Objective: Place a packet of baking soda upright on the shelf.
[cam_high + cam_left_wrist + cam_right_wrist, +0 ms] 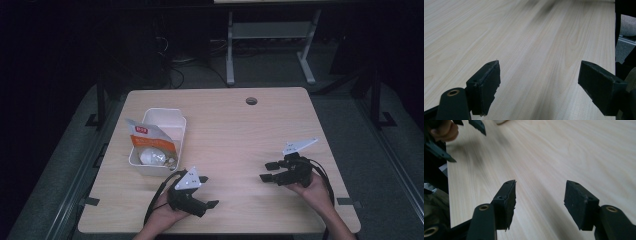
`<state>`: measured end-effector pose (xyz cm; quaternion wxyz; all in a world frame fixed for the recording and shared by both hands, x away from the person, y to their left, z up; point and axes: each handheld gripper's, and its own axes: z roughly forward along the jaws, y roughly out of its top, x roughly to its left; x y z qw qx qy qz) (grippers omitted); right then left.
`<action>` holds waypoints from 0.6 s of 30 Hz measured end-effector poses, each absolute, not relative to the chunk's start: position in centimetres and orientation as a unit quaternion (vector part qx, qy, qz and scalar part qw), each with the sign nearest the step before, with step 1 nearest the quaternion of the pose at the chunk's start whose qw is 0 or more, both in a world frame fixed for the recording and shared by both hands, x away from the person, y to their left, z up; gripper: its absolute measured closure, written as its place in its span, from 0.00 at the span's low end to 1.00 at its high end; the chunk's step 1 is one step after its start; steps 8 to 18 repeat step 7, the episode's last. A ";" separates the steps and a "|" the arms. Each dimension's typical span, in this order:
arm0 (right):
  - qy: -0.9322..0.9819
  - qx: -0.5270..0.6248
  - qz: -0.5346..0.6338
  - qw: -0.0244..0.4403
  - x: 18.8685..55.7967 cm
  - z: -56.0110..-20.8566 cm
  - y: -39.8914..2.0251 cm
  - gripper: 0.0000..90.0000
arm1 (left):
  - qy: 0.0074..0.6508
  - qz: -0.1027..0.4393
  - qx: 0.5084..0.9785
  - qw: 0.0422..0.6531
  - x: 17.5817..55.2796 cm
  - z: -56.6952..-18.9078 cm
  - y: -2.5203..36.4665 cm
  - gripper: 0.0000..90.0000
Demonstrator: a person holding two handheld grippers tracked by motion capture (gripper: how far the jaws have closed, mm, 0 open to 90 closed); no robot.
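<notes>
Two tools are in my hands, and both stand released with nothing between their black jaws. My left tool (212, 204) sits low near the front edge of the surface (235, 130), left of the middle, its jaws spread wide over bare wood; I rest it there because the bin is just beyond it and needs only a short reach. My right tool (266, 171) hovers toward the right edge, its jaws parted and pointing across at the left one, free to help once something is lifted. The jaw pads are matte, blocky and slightly chipped at the edges, with a brass-coloured pivot at each base; a grey three-cornered plate rides on top of each tool.

The surface is pale wood laminate with a long straight grain, smooth and flat, with a round cable hole near the back edge.

Toward the left edge stands the white bin (179, 134), a rounded rectangular plastic tub with thin glossy walls. Inside it leans an orange and white packet (147, 136), creased and floppy, poking above the rim, and beside it a smooth, pale, rounded bulb-like thing (151, 157), probably stowed there so it cannot roll off.
</notes>
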<state>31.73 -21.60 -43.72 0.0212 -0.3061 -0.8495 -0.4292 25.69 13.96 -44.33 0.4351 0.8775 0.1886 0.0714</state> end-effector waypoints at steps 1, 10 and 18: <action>-0.850 -0.308 -0.428 0.022 31.5 -44.0 -21.7 0.45 | 0.188 0.072 0.877 0.435 25.7 -44.3 13.9 0.20; -0.847 -0.309 -0.433 0.012 30.1 -44.3 -21.8 0.38 | 0.187 0.074 0.877 0.437 25.7 -44.3 13.9 0.20; -0.847 -0.309 -0.433 0.012 30.1 -44.3 -21.8 0.38 | 0.187 0.074 0.877 0.437 25.7 -44.3 13.9 0.20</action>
